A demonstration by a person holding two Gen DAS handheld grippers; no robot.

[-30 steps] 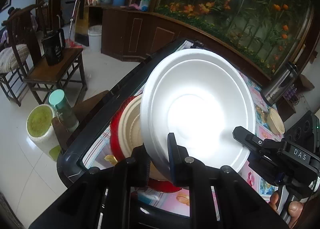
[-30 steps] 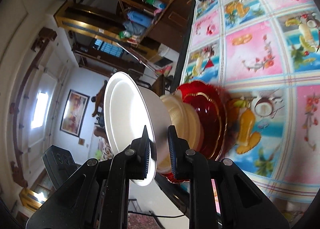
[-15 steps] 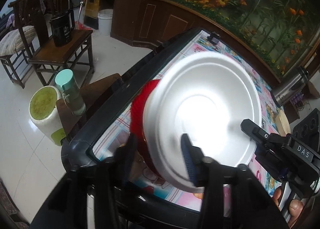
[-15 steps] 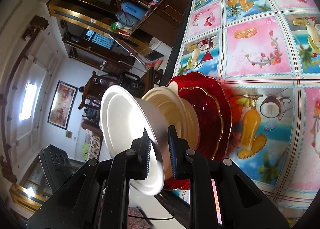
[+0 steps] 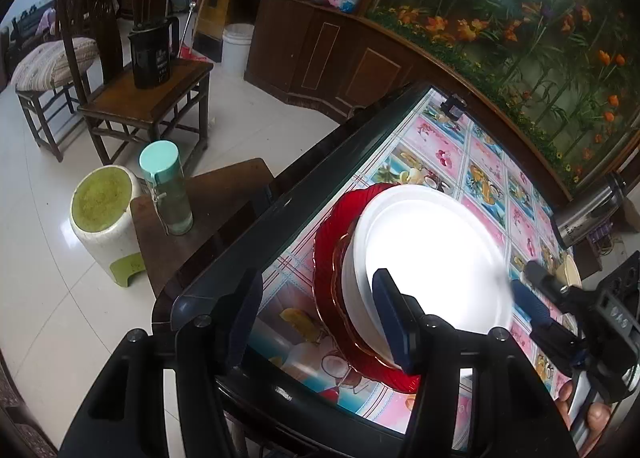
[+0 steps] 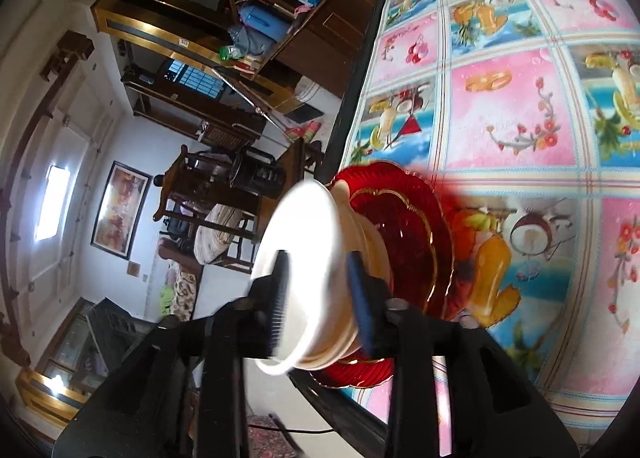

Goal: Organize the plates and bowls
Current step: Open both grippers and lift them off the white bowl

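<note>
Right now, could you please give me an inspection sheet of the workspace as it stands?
Surface: table with a fruit-patterned cloth, dark rim.
Job's things: white bowl on a cream bowl, stacked on red plates near the table's edge.
Clutter: steel flask, small dark gadget.
Grippers: left gripper open, fingers just widened, rim released; right gripper has just been opening, the white bowl's rim between its fingers.
Cables: one on the floor.
Surroundings: wooden chair holding a black jug, stool, bottle.
</note>
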